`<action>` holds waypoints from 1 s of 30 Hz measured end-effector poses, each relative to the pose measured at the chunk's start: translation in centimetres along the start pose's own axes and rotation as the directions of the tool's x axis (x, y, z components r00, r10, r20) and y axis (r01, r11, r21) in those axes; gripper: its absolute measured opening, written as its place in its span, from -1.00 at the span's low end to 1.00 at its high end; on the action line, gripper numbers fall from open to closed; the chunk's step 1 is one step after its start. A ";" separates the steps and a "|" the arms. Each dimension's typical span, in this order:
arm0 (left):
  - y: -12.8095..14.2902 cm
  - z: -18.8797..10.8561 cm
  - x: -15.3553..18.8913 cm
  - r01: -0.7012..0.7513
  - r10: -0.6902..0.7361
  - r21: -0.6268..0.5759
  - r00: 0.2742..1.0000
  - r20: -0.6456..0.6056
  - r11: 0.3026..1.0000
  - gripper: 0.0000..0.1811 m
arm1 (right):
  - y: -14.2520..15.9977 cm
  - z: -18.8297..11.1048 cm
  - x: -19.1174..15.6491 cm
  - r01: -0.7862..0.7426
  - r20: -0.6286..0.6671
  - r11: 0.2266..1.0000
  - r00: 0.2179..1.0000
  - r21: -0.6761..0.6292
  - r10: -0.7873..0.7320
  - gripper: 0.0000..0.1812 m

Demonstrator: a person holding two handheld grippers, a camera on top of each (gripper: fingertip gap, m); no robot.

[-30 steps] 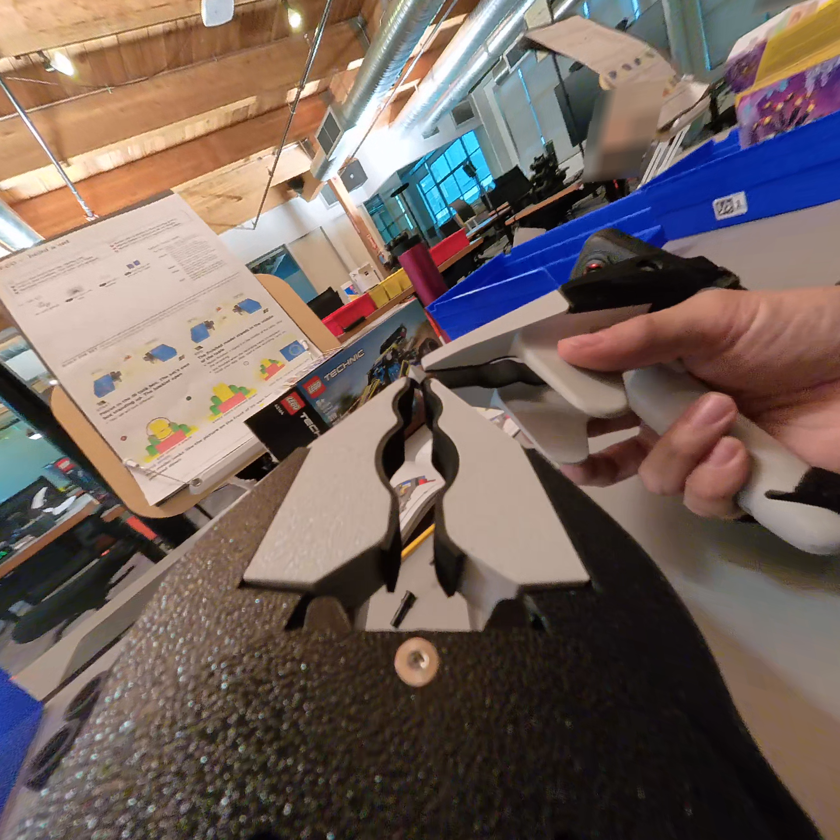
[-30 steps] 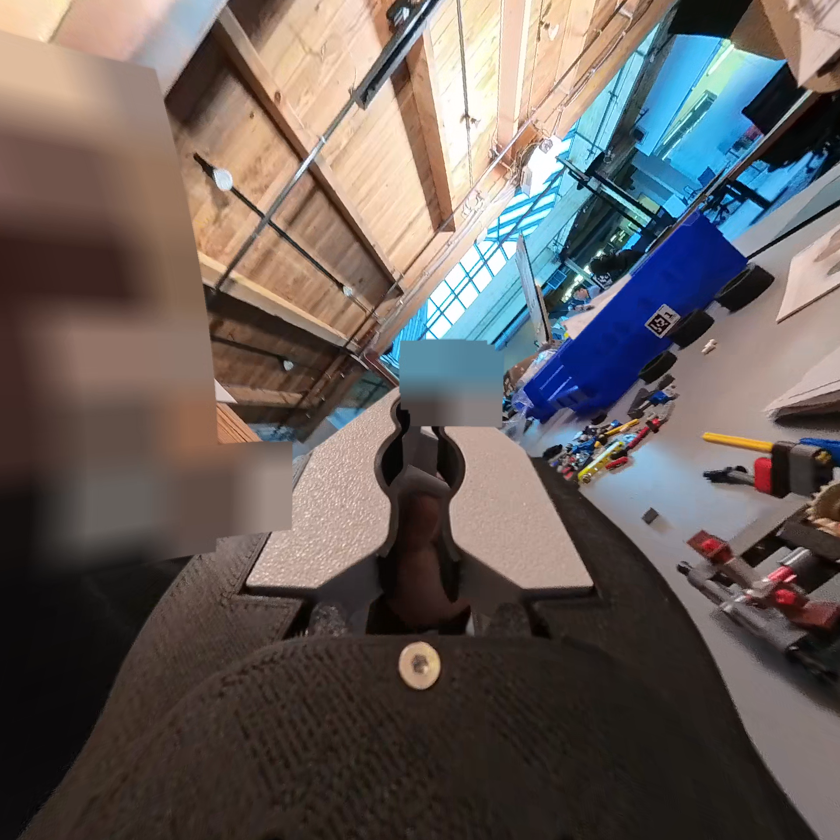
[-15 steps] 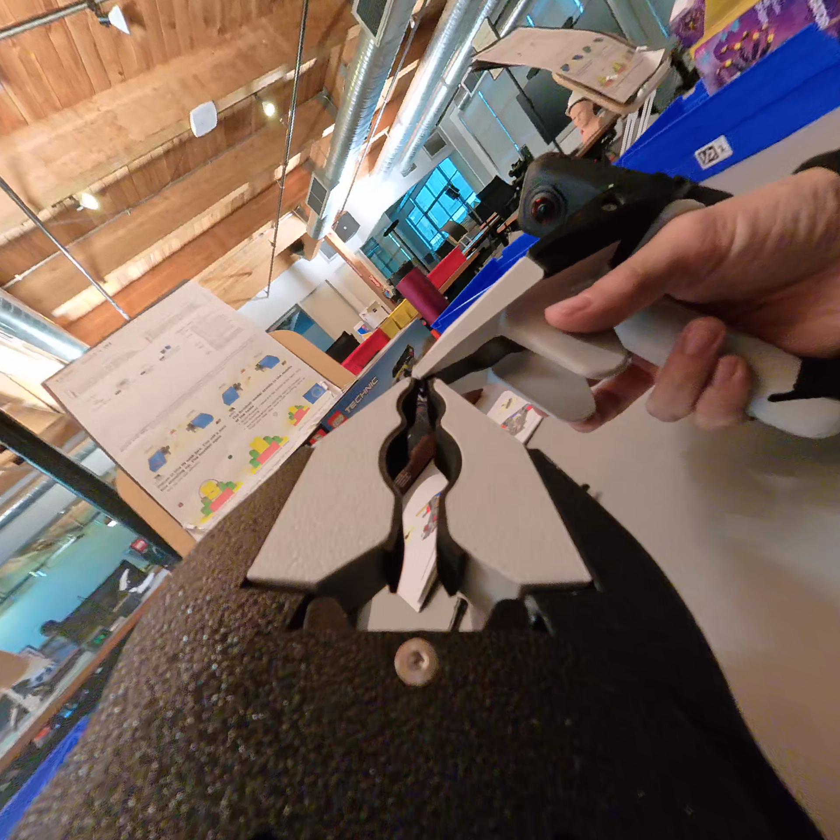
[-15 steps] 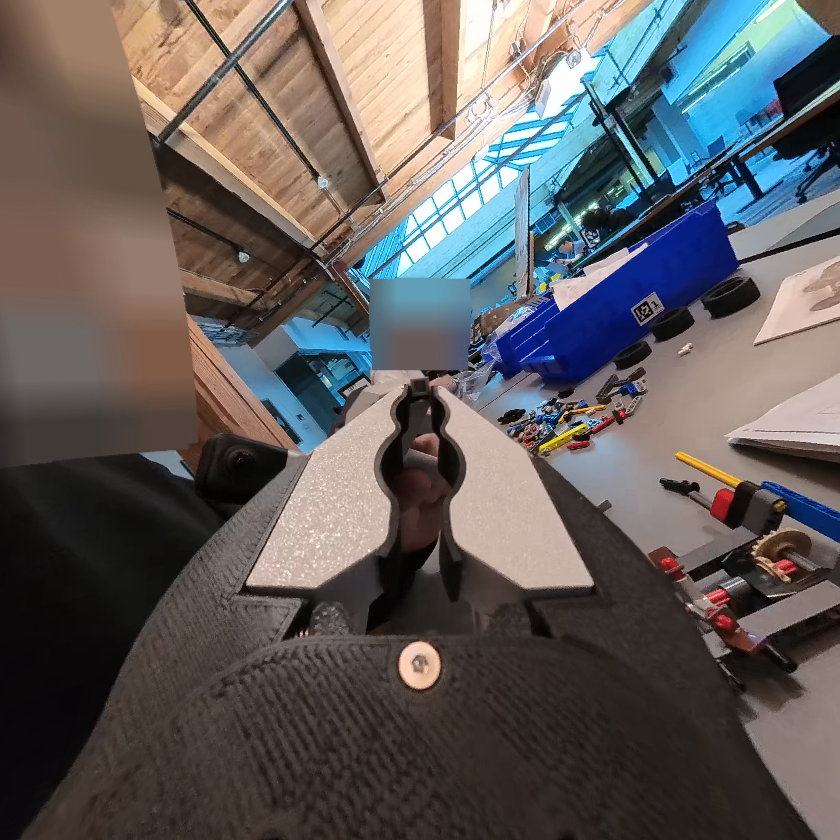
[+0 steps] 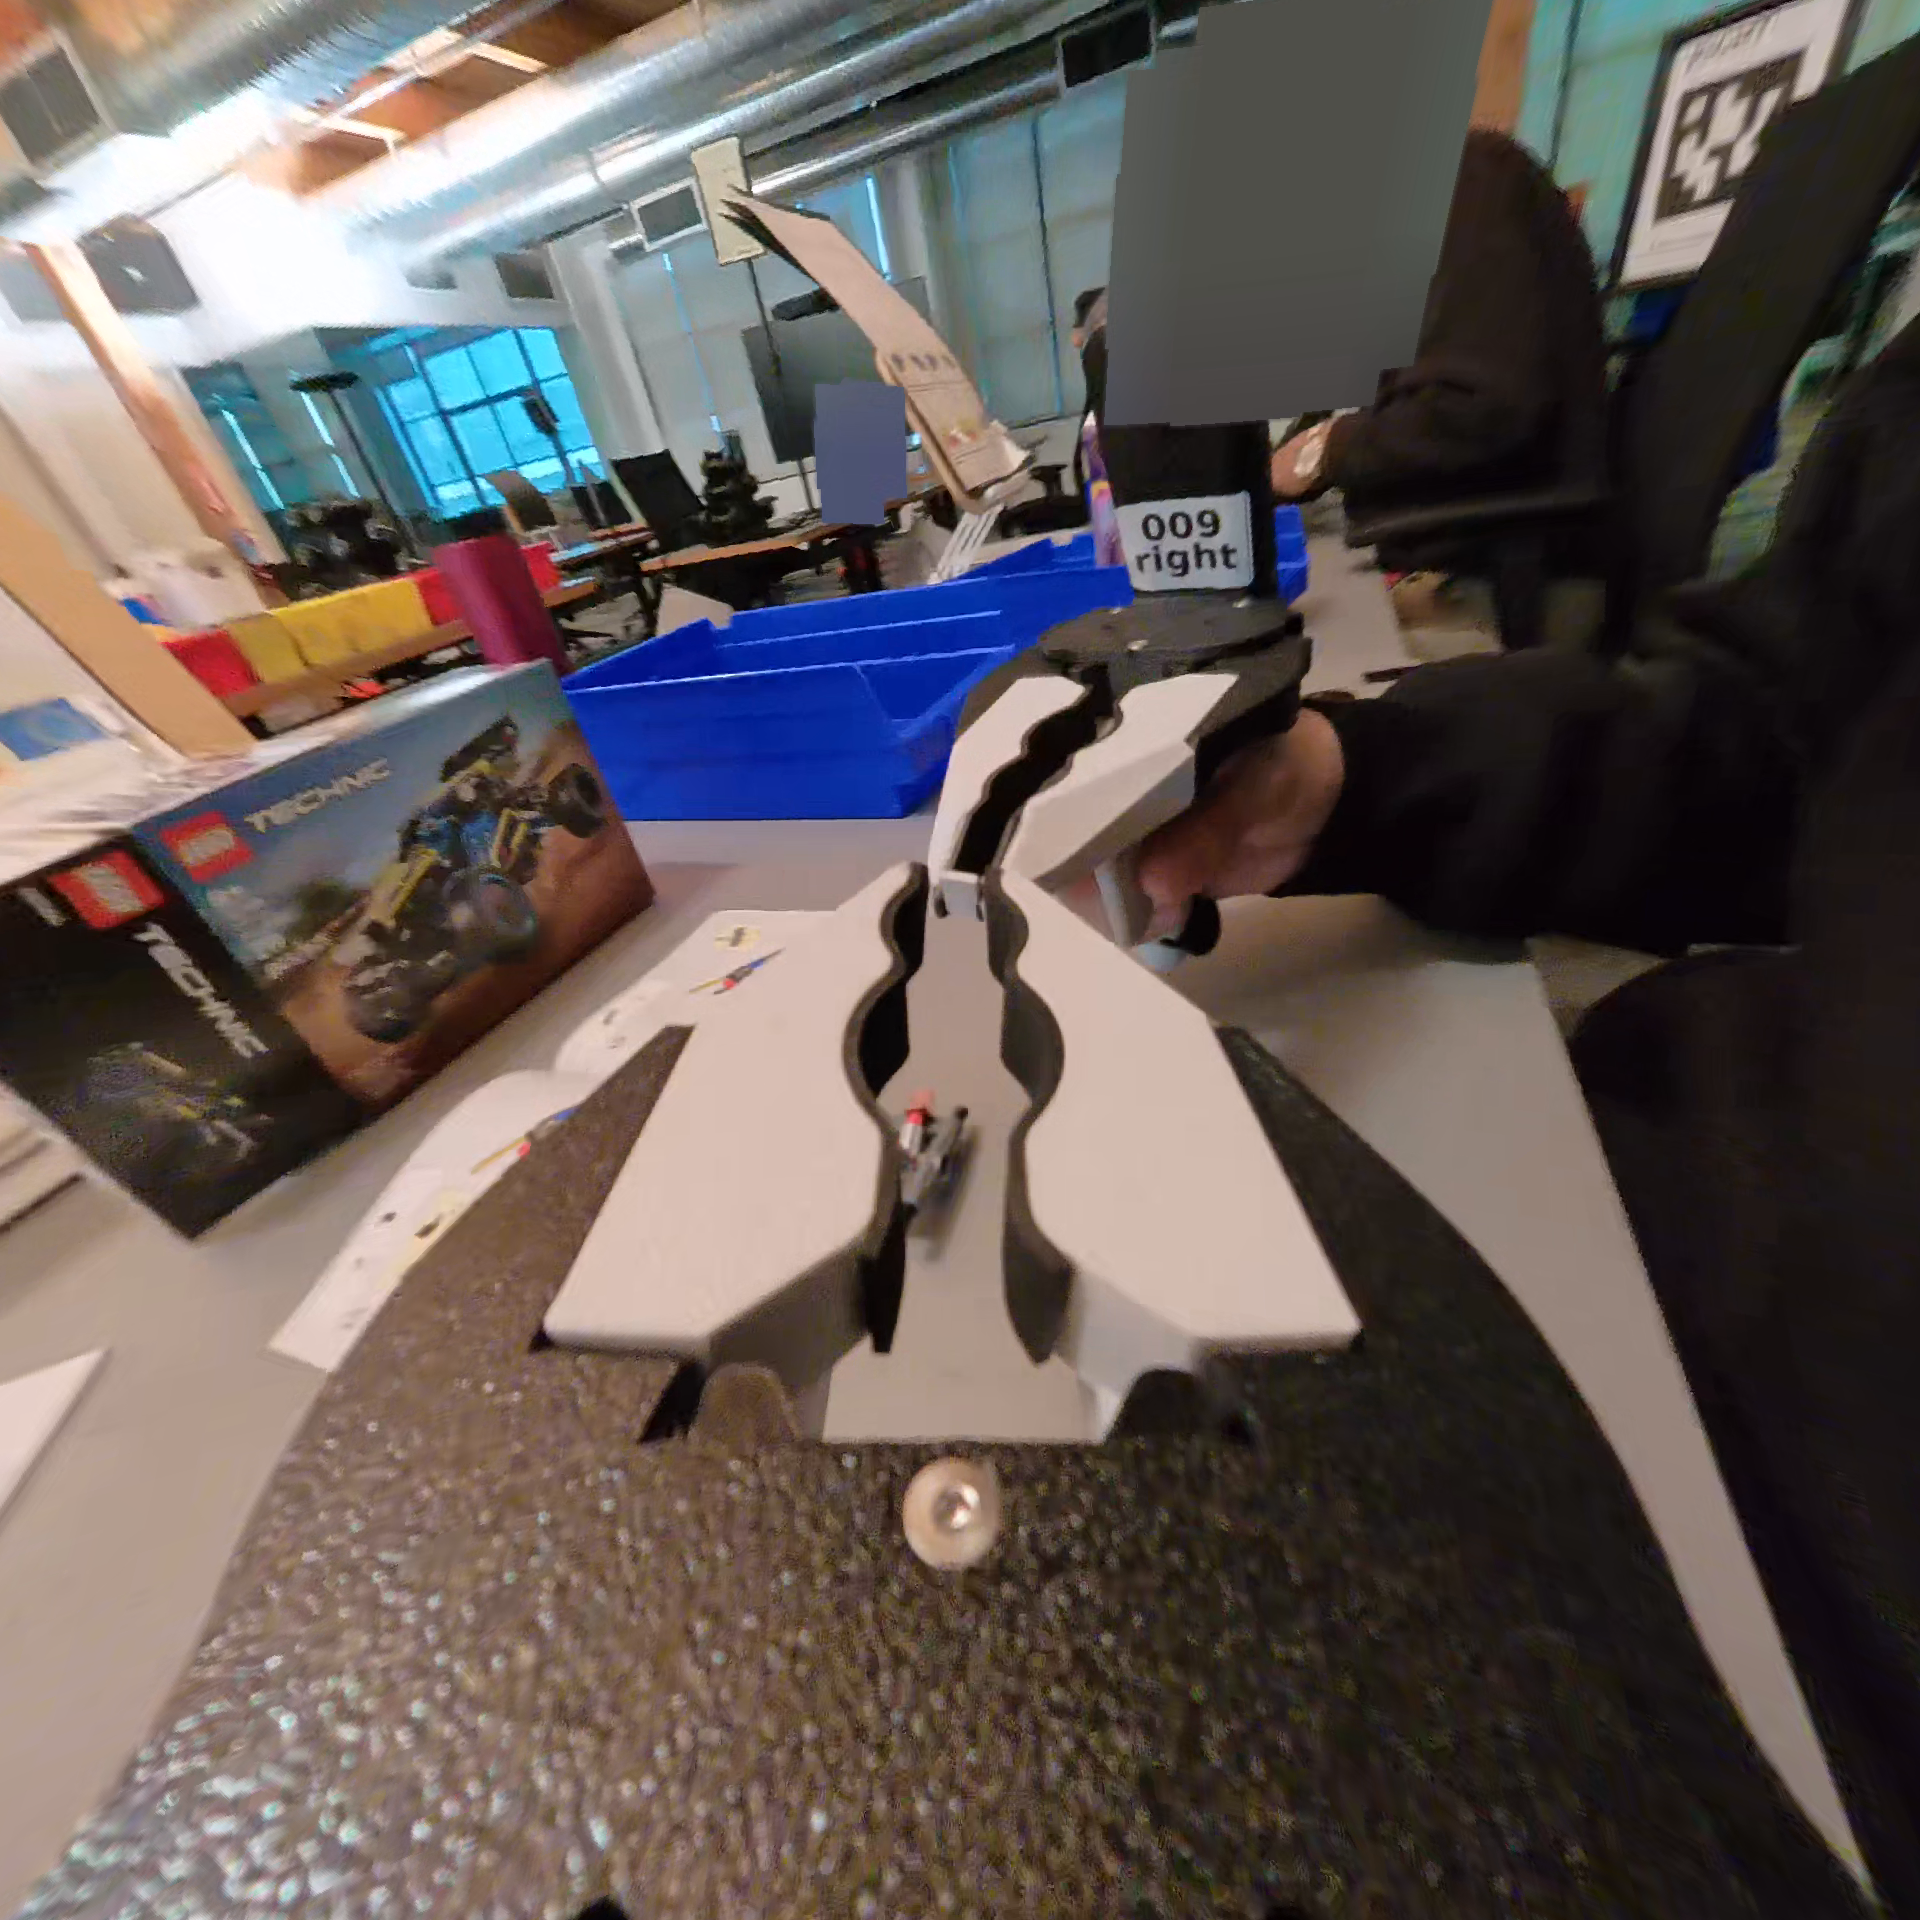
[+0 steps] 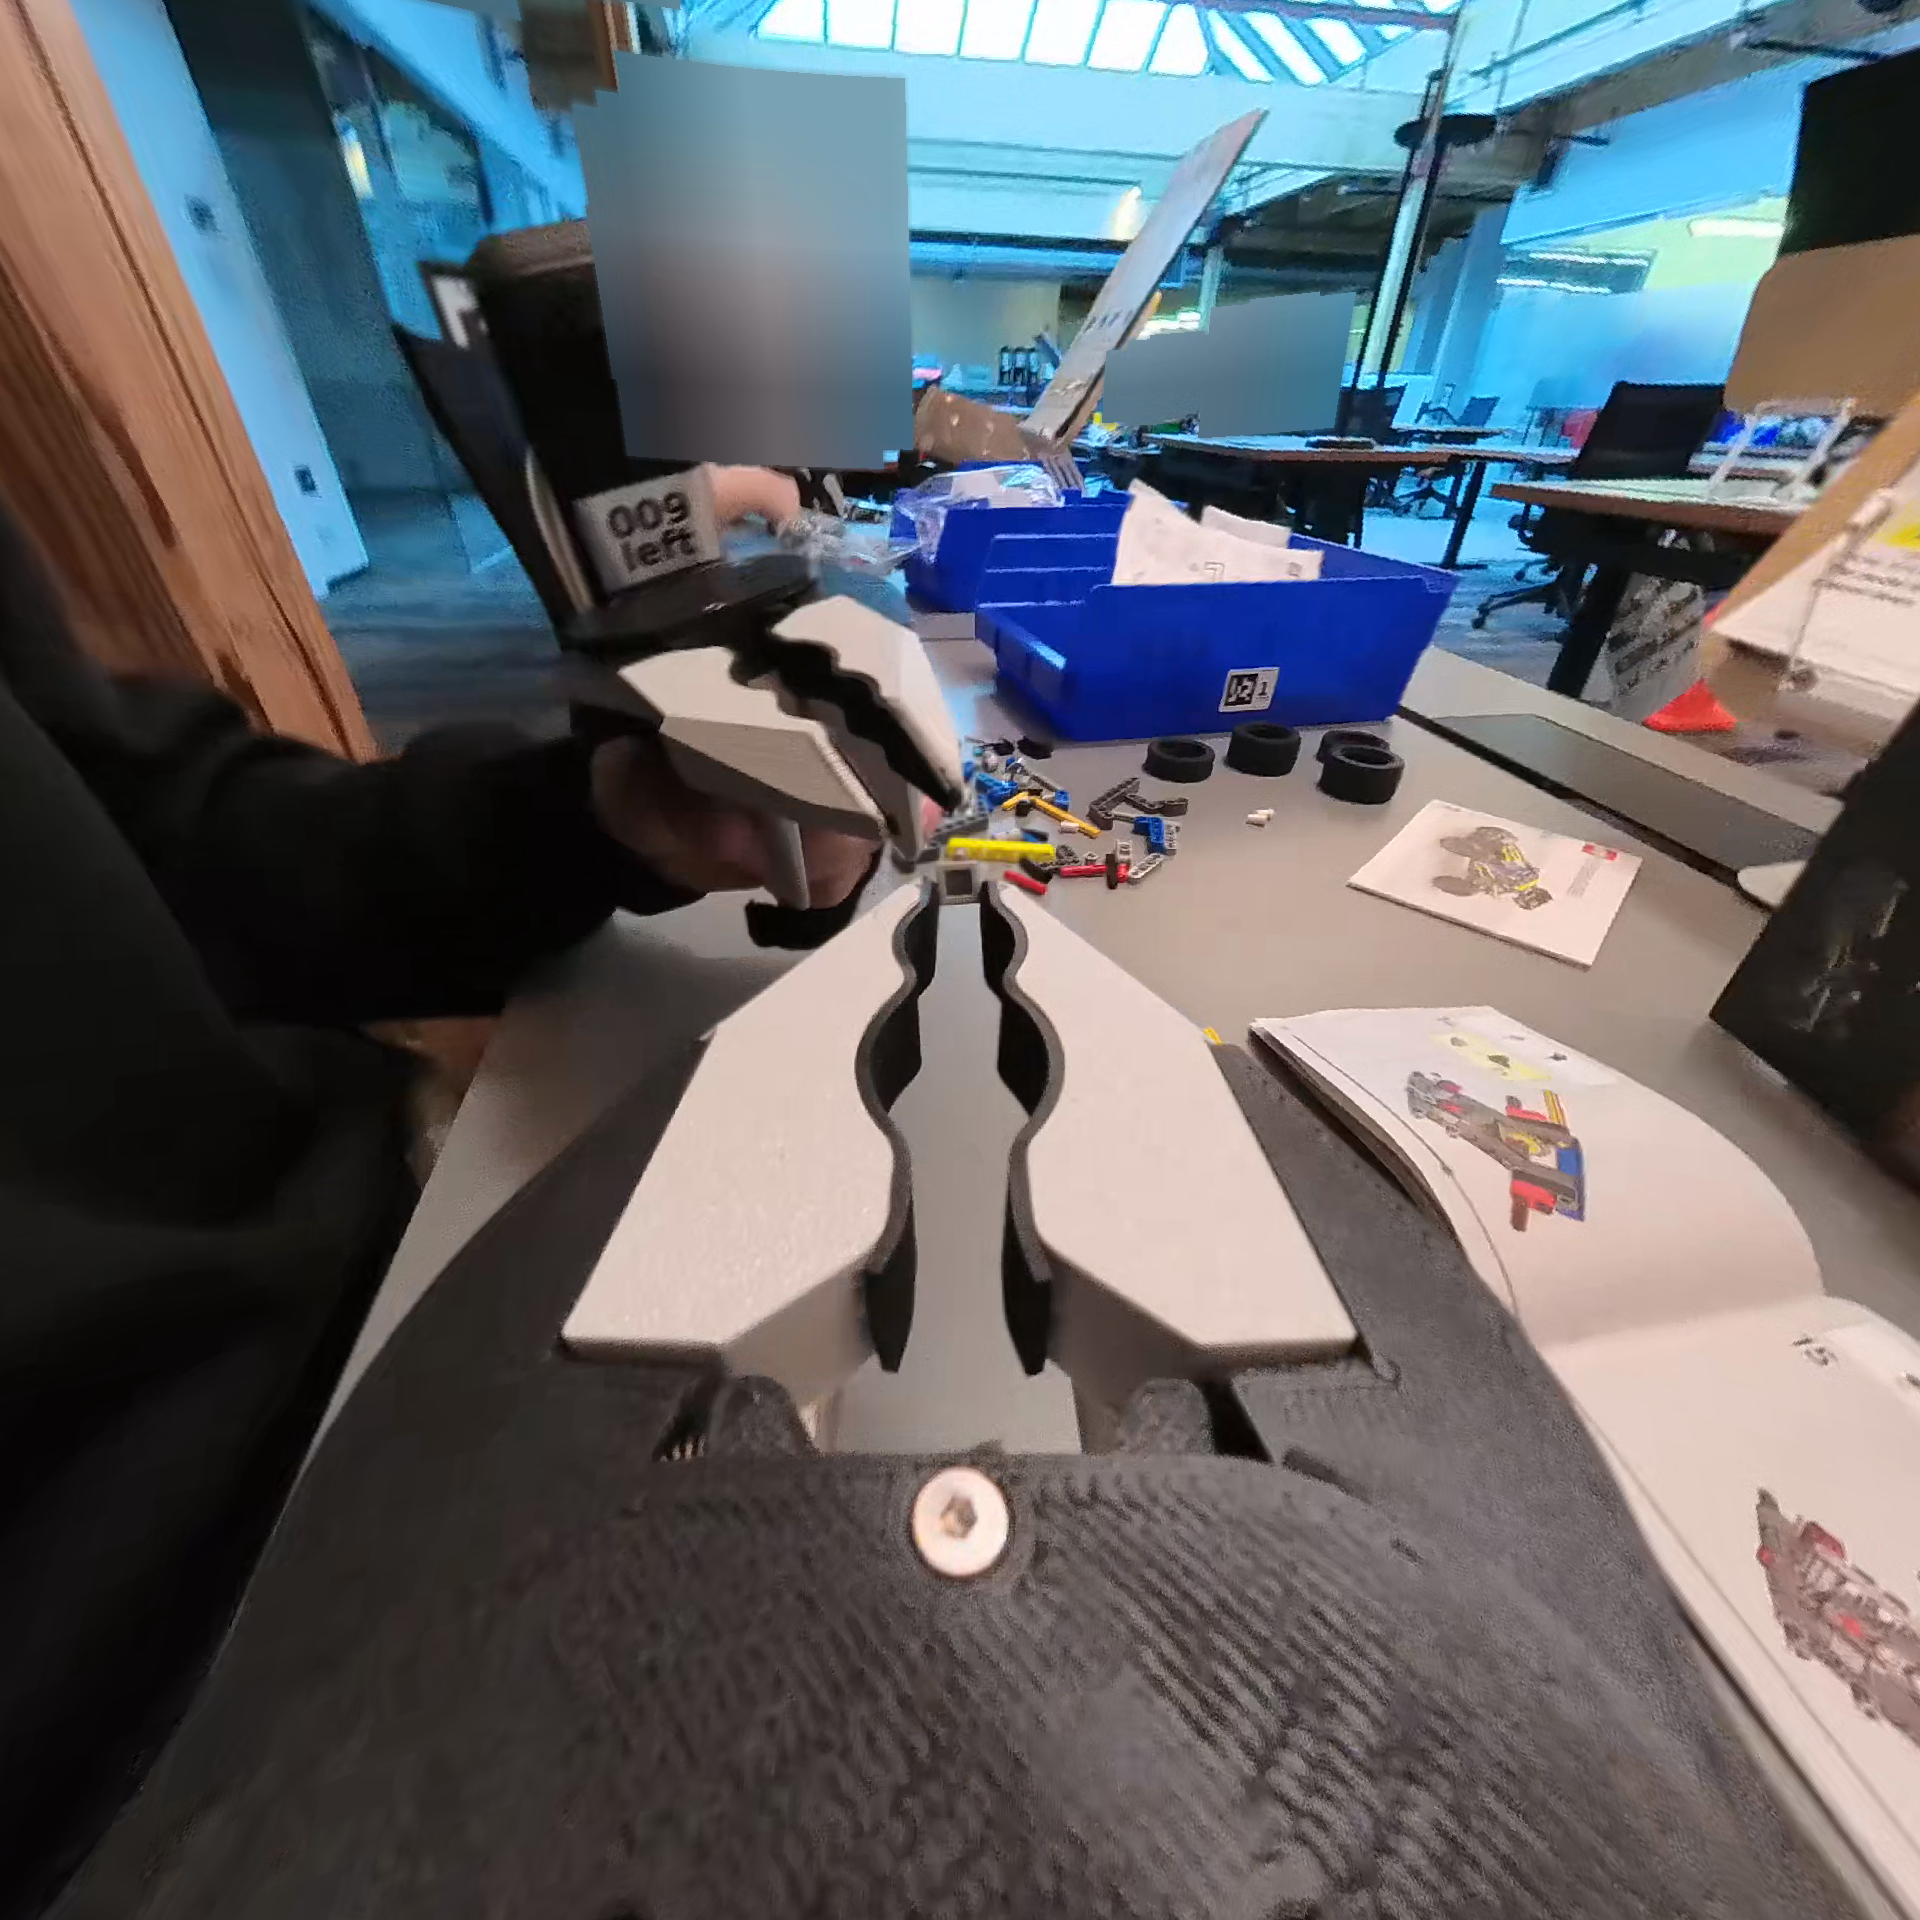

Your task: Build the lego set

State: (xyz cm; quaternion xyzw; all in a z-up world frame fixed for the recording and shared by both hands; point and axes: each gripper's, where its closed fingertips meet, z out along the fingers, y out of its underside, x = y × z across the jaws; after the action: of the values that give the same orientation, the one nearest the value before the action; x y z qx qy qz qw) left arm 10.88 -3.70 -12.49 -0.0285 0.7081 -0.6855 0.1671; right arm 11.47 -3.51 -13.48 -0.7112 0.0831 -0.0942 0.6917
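My two grippers meet tip to tip above the grey table [image 6: 1247,935]. My right gripper [image 6: 957,899] is shut on a small grey block with a square hole [image 6: 958,881]. The same block shows light grey at my left gripper's tips in the left wrist view [image 5: 958,896]. My left gripper [image 5: 959,883] shows in the right wrist view [image 6: 925,826], closed on a dark grey beam [image 6: 964,821]. This beam sits just above the block, next to a yellow beam [image 6: 1003,852]. The right gripper [image 5: 958,878] points down at my left tips.
A small red, grey and black part [image 5: 930,1143] lies on the table under my left fingers. Loose pieces [image 6: 1091,821], black tyres [image 6: 1262,748] and blue bins [image 6: 1195,634] lie beyond. An open instruction booklet [image 6: 1496,1164] and a set box [image 5: 343,914] flank the work spot. My two grippers' fingertips are within a few centimetres of each other.
Both grippers have swung down from pointing at the ceiling to table level. Their tips have come together on the small parts.
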 end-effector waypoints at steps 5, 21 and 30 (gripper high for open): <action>0.2 0.0 1.0 0.084 -0.083 0.005 0.992 -0.096 0.996 -0.91 | -0.3 0.2 -1.5 0.024 0.080 0.999 0.996 0.023 -0.025 -0.94; 0.7 -0.9 2.5 0.192 -0.186 -0.002 0.946 -0.266 0.981 -0.89 | 0.7 0.7 -2.8 0.061 0.147 0.997 0.988 -0.051 -0.053 -0.94; 1.8 -0.6 2.6 0.128 -0.139 -0.061 0.960 -0.243 0.990 -0.90 | 1.9 0.8 -3.0 0.150 0.146 0.976 0.981 -0.160 -0.127 -0.93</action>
State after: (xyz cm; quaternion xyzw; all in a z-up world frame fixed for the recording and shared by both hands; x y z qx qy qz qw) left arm 8.61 -3.71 -14.81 0.0054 0.7349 -0.6775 0.0307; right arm 8.77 -2.07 -15.50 -0.7764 -0.0062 -0.0867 0.6242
